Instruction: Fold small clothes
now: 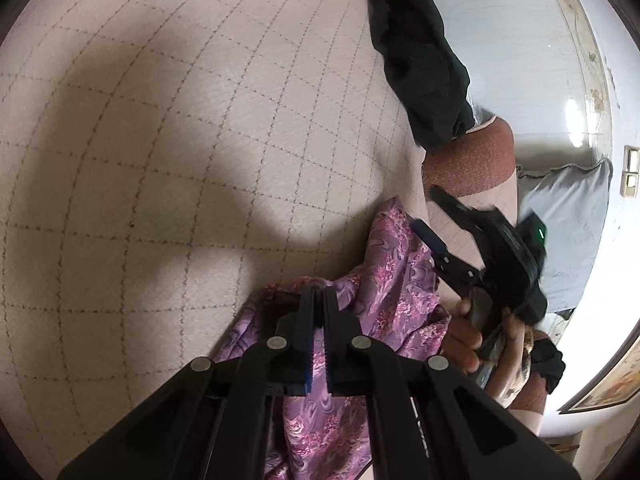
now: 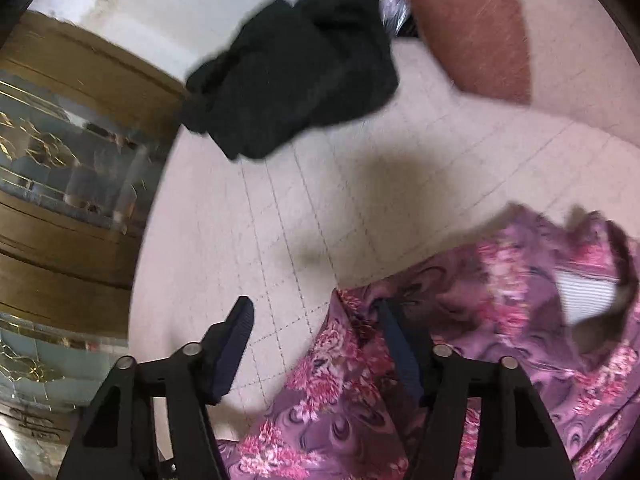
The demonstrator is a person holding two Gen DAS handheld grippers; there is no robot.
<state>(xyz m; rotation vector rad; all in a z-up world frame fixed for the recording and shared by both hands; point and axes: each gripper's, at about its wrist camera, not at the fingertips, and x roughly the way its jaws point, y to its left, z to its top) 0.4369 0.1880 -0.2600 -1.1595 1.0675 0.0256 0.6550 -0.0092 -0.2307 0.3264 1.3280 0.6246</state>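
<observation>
A purple garment with pink flowers (image 1: pixel 394 280) hangs over a pale quilted bed cover (image 1: pixel 160 120). My left gripper (image 1: pixel 319 294) is shut on the garment's edge and holds it up. My right gripper (image 2: pixel 314 312) is open; its right finger lies against the same garment (image 2: pixel 460 320), its left finger over bare cover. The right gripper also shows in the left wrist view (image 1: pixel 430 216), open, just right of the garment, held by a hand.
A heap of black clothing (image 1: pixel 420 64) lies further back on the bed; it also shows in the right wrist view (image 2: pixel 296 68). A reddish-brown pillow (image 2: pixel 472 24) lies at the far right. A wooden cabinet with glass (image 2: pixel 68 152) stands left of the bed.
</observation>
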